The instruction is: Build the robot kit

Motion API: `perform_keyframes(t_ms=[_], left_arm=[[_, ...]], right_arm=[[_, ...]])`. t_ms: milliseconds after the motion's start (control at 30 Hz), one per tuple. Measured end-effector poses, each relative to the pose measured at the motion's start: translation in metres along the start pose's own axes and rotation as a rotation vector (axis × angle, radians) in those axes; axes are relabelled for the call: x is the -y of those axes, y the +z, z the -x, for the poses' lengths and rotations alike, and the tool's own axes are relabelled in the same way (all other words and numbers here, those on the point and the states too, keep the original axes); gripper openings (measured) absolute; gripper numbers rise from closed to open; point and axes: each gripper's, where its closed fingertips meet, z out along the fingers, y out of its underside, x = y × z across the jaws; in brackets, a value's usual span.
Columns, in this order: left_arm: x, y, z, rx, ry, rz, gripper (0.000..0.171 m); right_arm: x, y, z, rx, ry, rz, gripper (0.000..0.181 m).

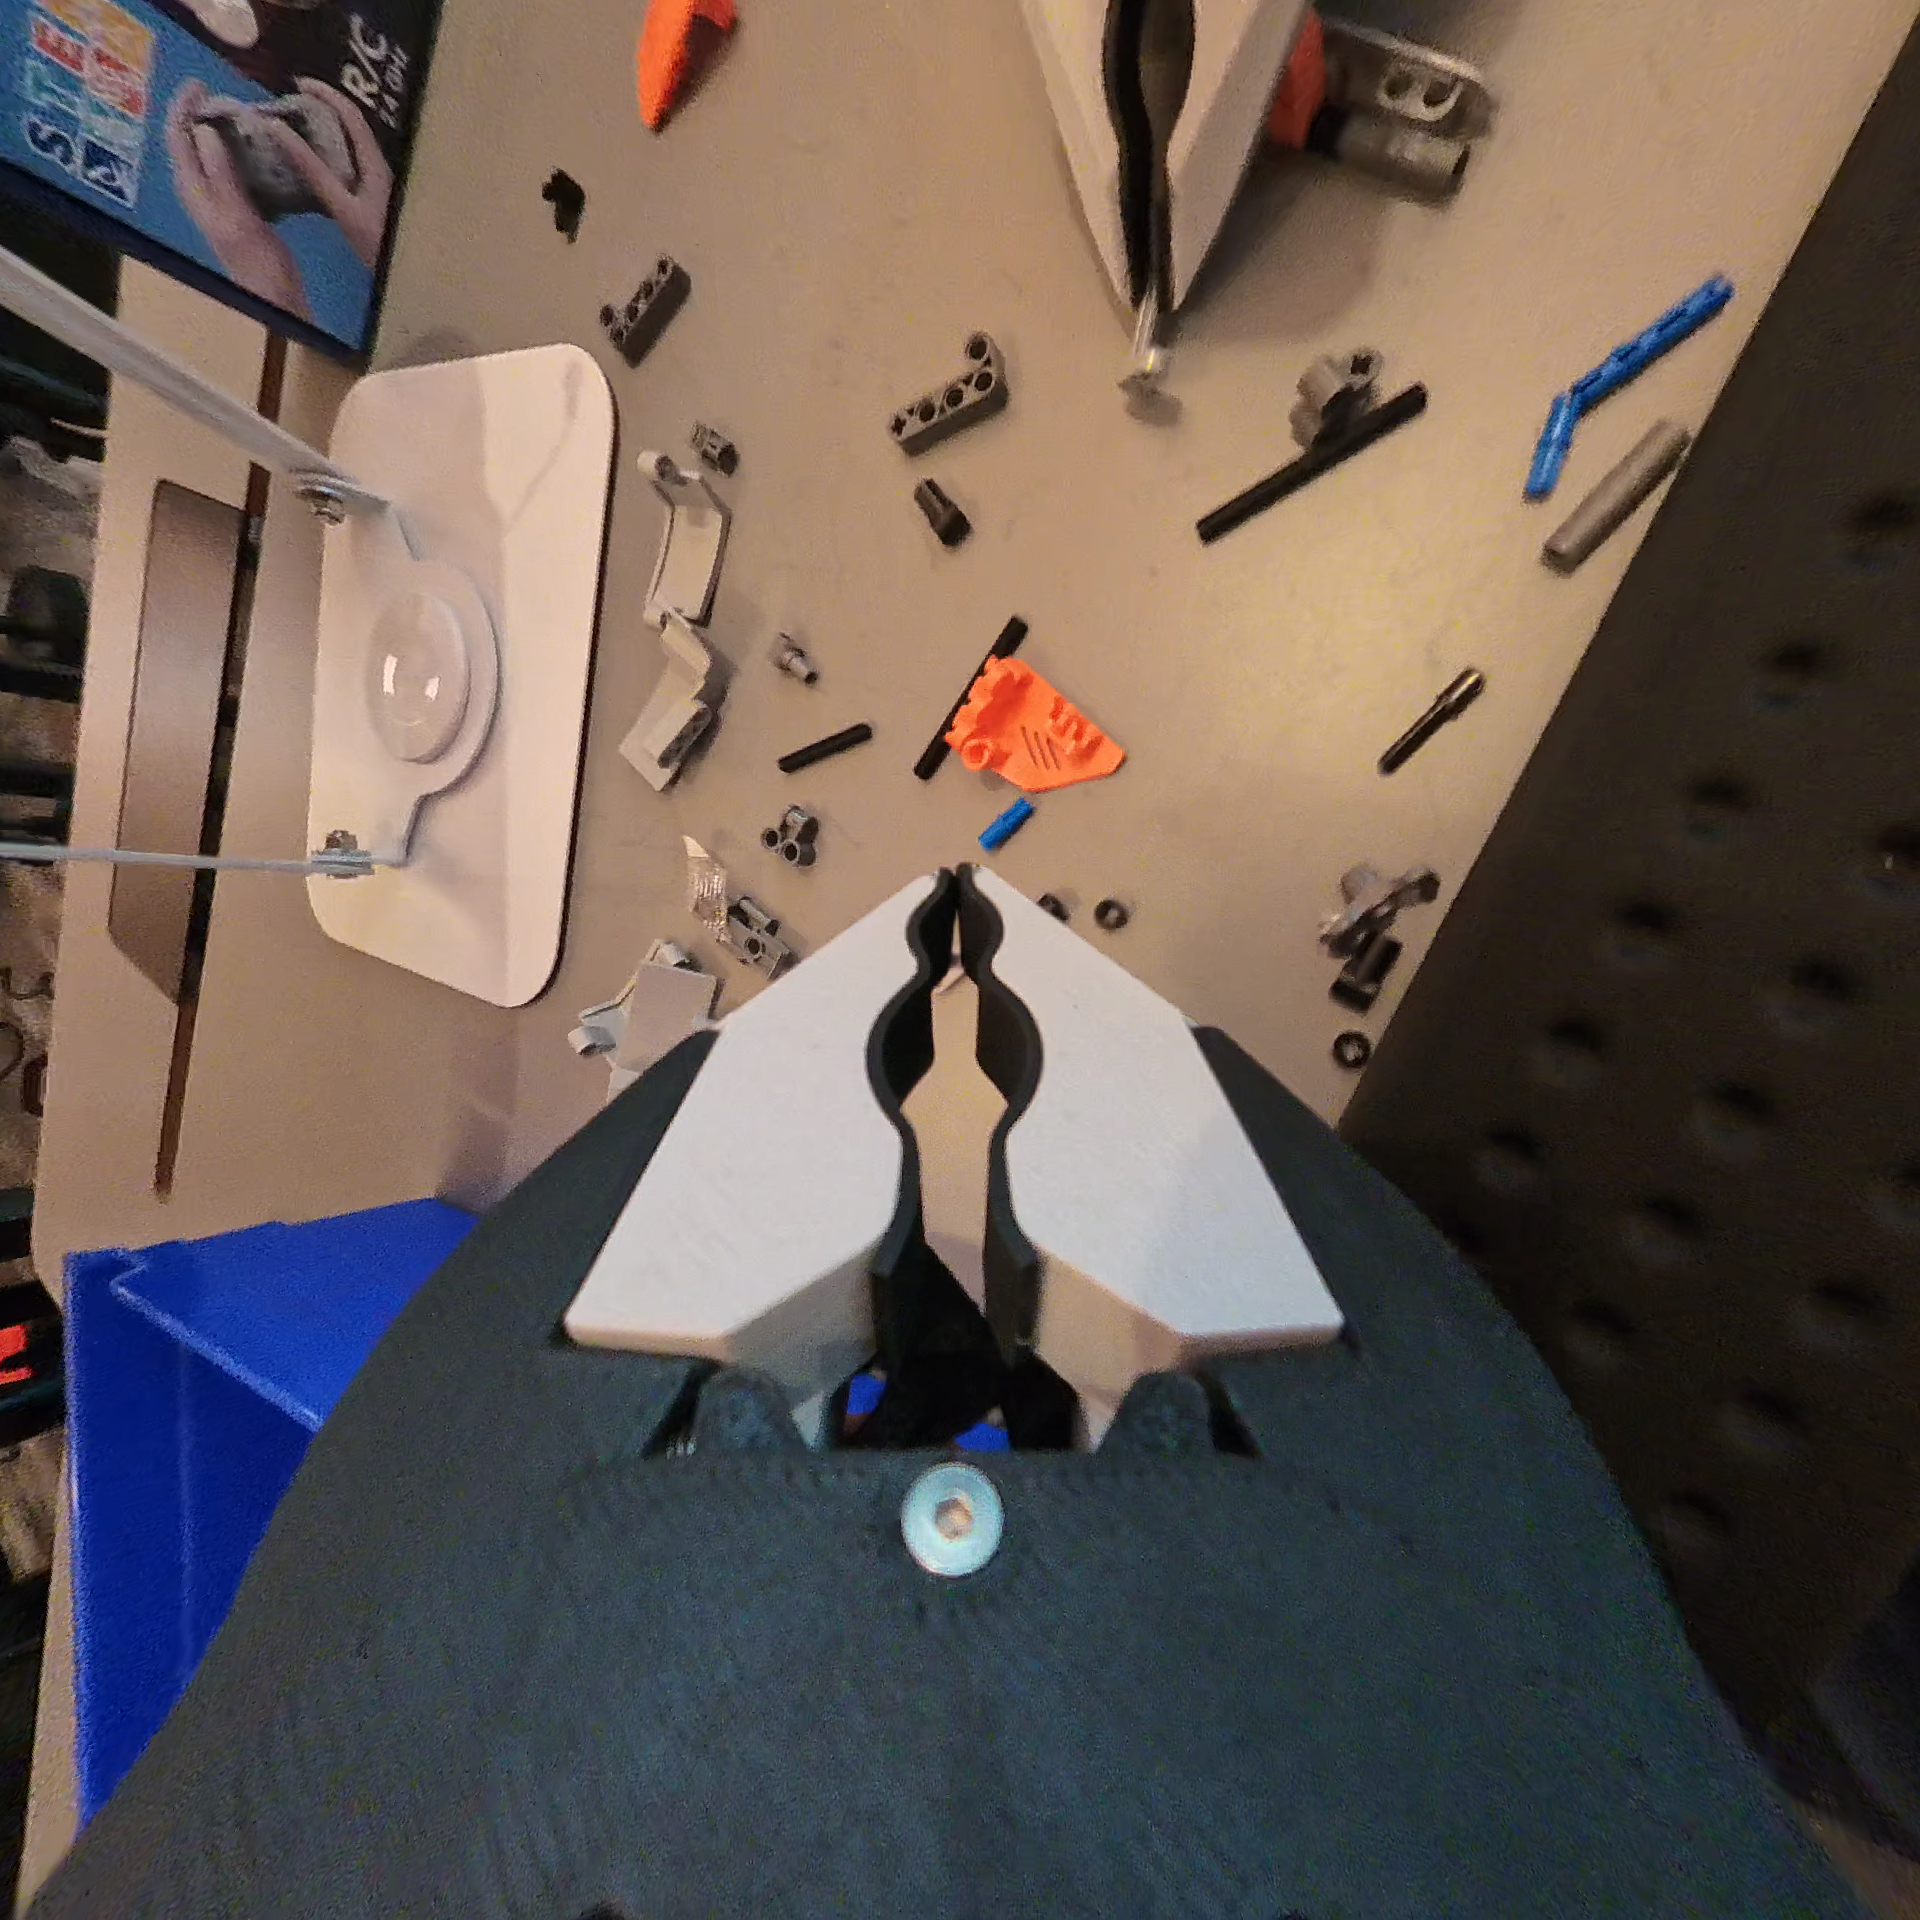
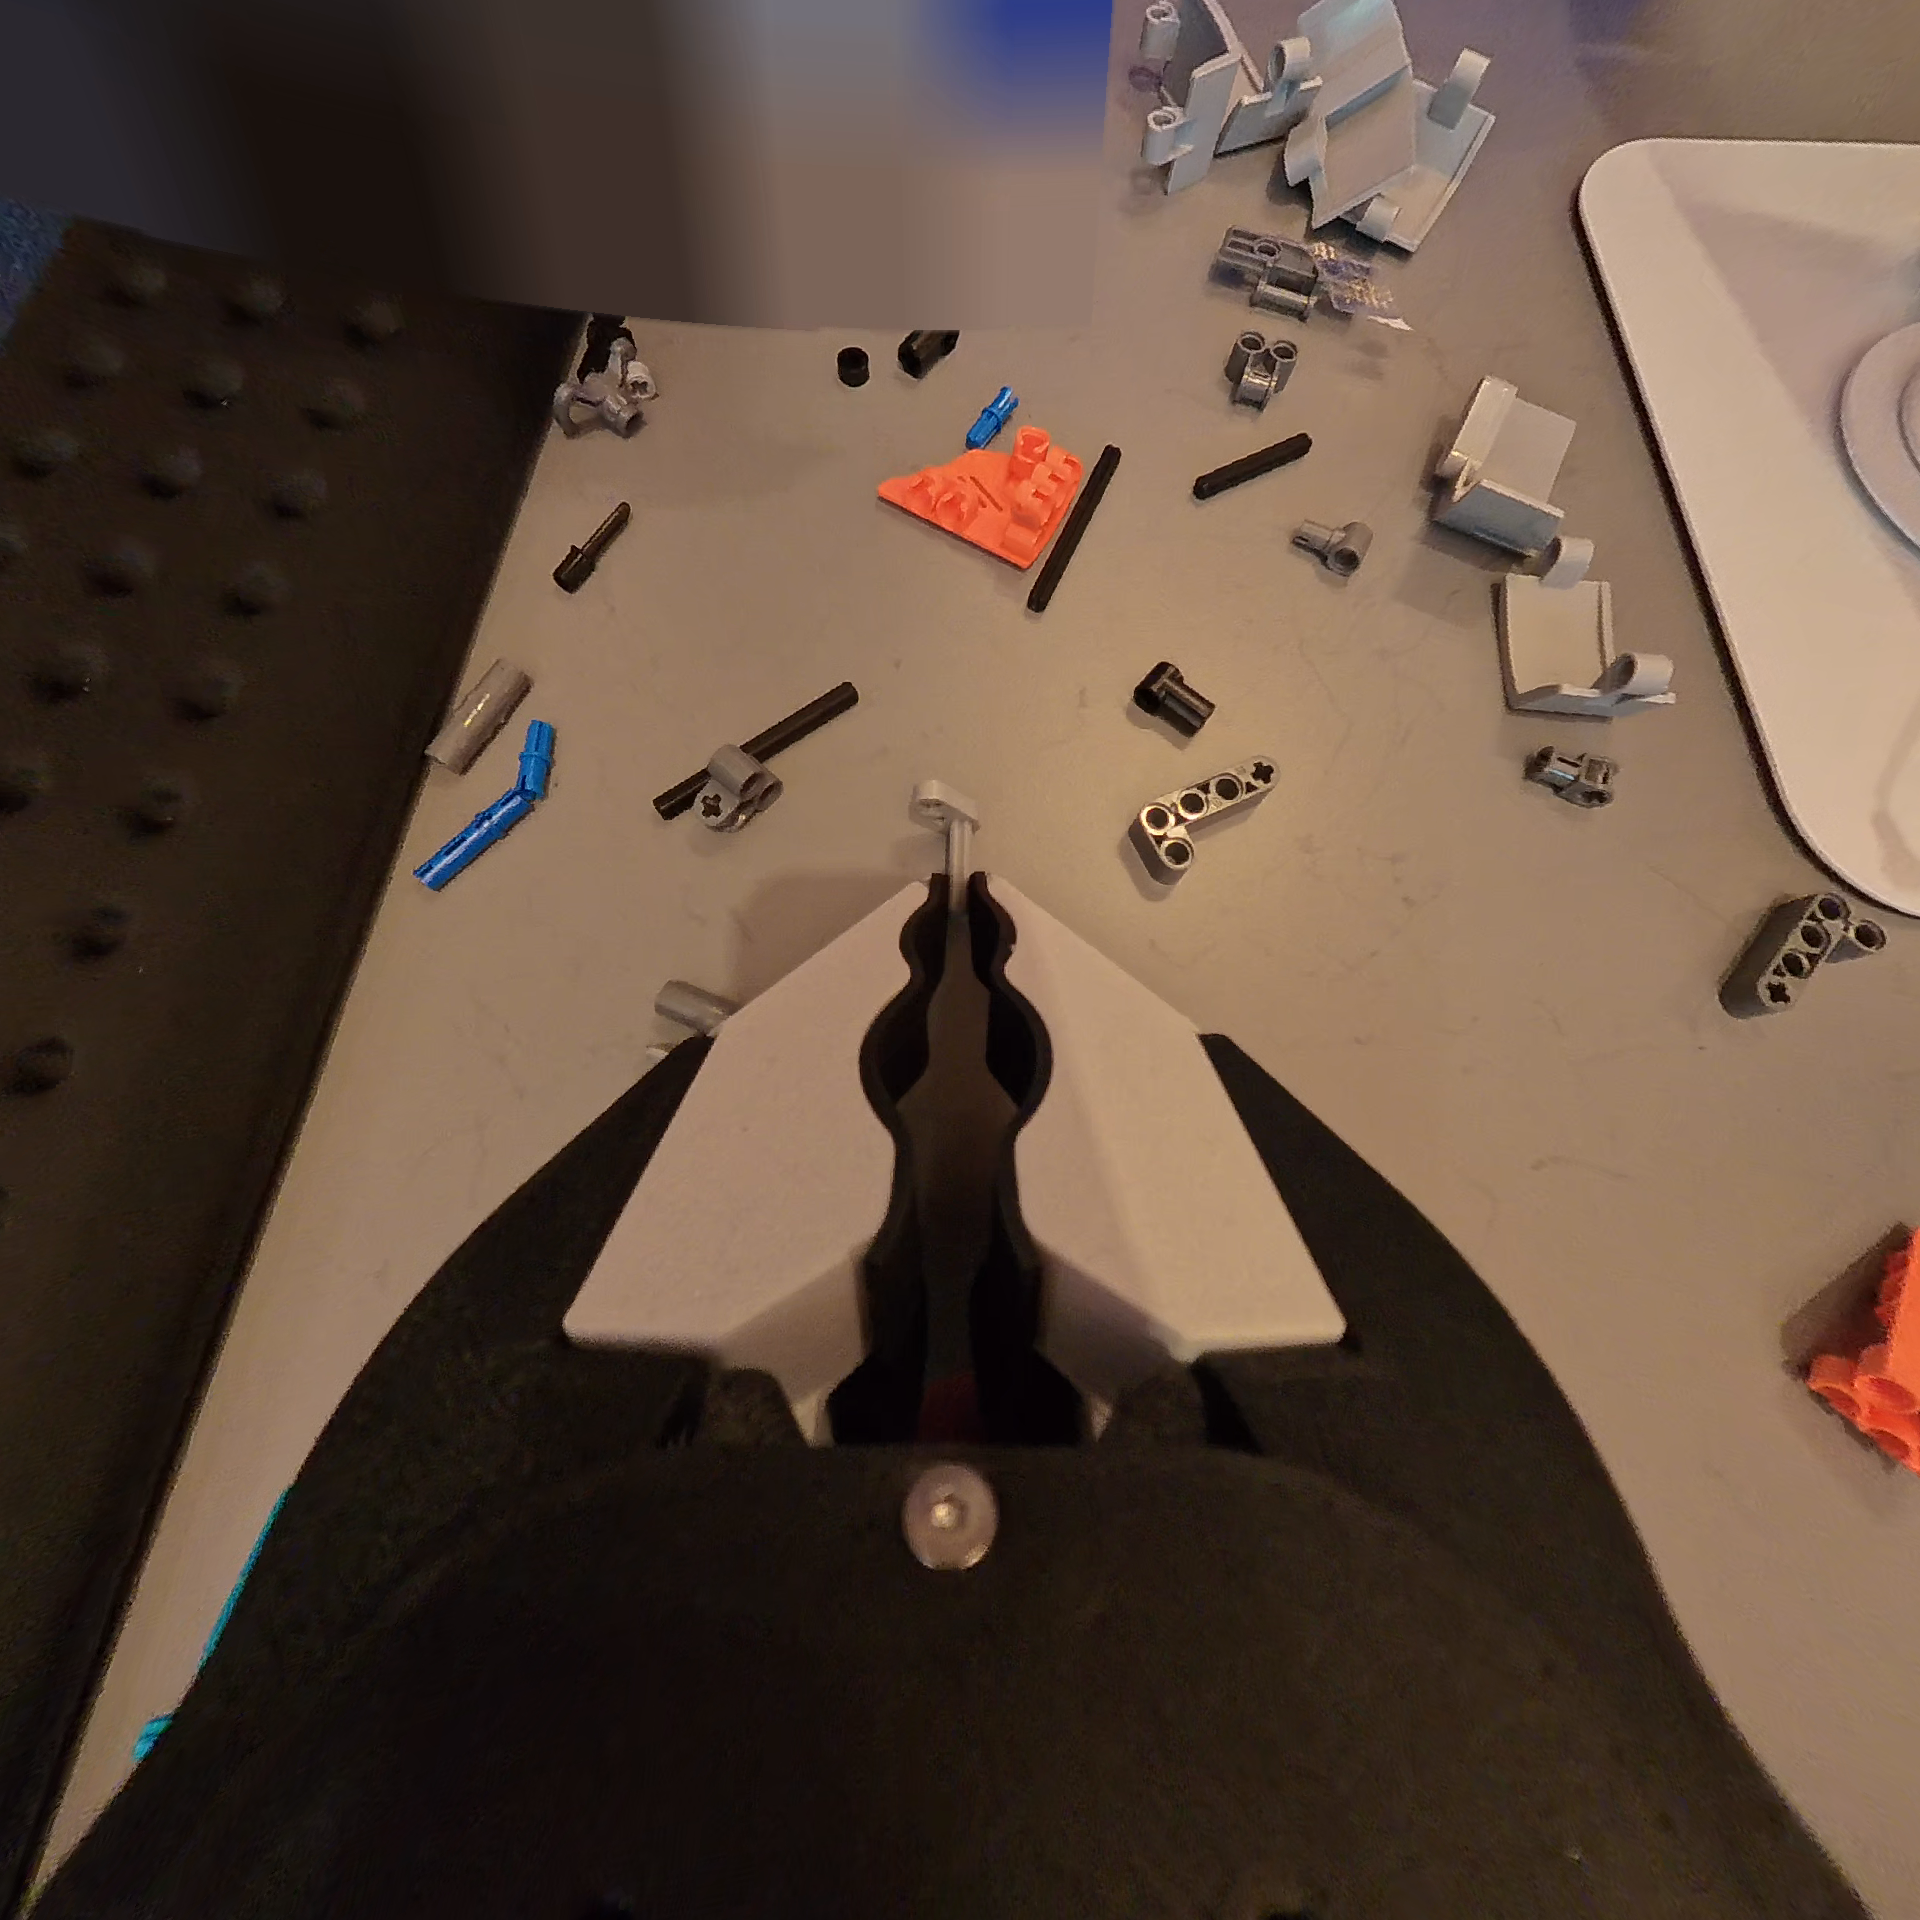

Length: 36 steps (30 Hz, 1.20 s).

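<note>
The right claw (image 2: pixel 954 883) is pinched tight on the thin stem of a small light grey peg (image 2: pixel 951 816), a stiff, light, slippery bit best held by that stem, just above the desk (image 2: pixel 727 1039), while the left claw (image 1: pixel 954 878) is closed on nothing near an orange panel (image 1: pixel 1034 732).

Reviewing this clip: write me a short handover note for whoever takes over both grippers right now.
Left gripper: shut, with nothing visible between its tips, hovering over the grey table near the small blue pin and the orange triangular plastic panel.
Right gripper: shut on a thin light-grey axle with a flat end piece, low over the table.
Loose grey, black and blue building pieces lie scattered around; the white tray sits at the side.
No assembly is visible between the grippers.
</note>
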Motion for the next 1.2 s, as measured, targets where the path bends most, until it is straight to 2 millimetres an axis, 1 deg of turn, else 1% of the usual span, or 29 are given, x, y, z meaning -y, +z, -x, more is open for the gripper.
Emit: perform_keyframes(t_ms=[67, 100, 133, 200, 300, 400, 467, 567, 633, 700, 767, 867, 1000, 1033, 1133, 1200], left_arm=[[0.014, -0.002, -0.004, 0.042, -0.033, -0.075, 0.000], [0.022, -0.003, -0.010, 0.039, -0.061, -0.116, 0.000], [0.026, -0.003, -0.015, 0.044, -0.075, -0.145, 0.003], [0.027, -0.005, -0.013, 0.100, -0.122, -0.184, 0.010], [0.017, -0.006, -0.012, 0.140, -0.221, -0.222, 0.014], [-0.009, -0.008, -0.010, 0.206, -0.276, -0.182, 0.019], [-0.024, -0.005, -0.016, 0.195, -0.324, -0.158, 0.021], [-0.037, 0.002, -0.024, 0.180, -0.342, -0.117, 0.024], [-0.037, 0.003, -0.023, 0.182, -0.357, -0.125, 0.022], [-0.034, 0.005, -0.020, 0.187, -0.355, -0.124, 0.025], [-0.030, 0.012, -0.023, 0.167, -0.345, -0.097, 0.025], [-0.032, 0.024, -0.021, 0.172, -0.339, -0.041, 0.025], [-0.029, 0.031, -0.016, 0.142, -0.372, -0.039, 0.026], [-0.029, 0.033, -0.015, 0.140, -0.371, -0.033, 0.025], [-0.030, 0.037, -0.018, 0.119, -0.368, -0.015, 0.015], [-0.030, 0.038, -0.018, 0.117, -0.366, -0.010, 0.014]], right_arm=[[0.000, 0.001, 0.000, 0.000, -0.001, 0.003, 0.002], [0.000, 0.001, 0.000, 0.000, 0.000, 0.002, 0.001], [0.000, 0.000, 0.000, -0.001, 0.001, 0.001, 0.001], [0.000, 0.000, 0.000, -0.001, 0.002, -0.001, 0.001], [0.000, 0.000, 0.000, -0.001, 0.000, 0.002, 0.002], [0.000, 0.000, 0.000, -0.003, 0.002, 0.001, 0.002], [-0.001, 0.000, 0.000, -0.003, -0.002, 0.004, 0.002], [-0.001, 0.001, 0.001, -0.003, -0.006, 0.008, 0.001], [-0.001, 0.001, 0.001, -0.002, -0.006, 0.008, 0.001], [-0.001, 0.001, 0.002, -0.002, -0.008, 0.012, 0.001], [-0.001, 0.002, 0.002, -0.003, -0.011, 0.017, 0.002], [-0.001, 0.002, 0.003, -0.004, -0.013, 0.020, 0.002], [-0.001, 0.002, 0.004, -0.005, -0.019, 0.024, 0.001], [-0.001, 0.002, 0.004, -0.004, -0.019, 0.023, 0.001], [-0.001, 0.002, 0.004, -0.002, -0.018, 0.023, 0.002], [-0.001, 0.002, 0.004, -0.002, -0.017, 0.022, 0.001]])
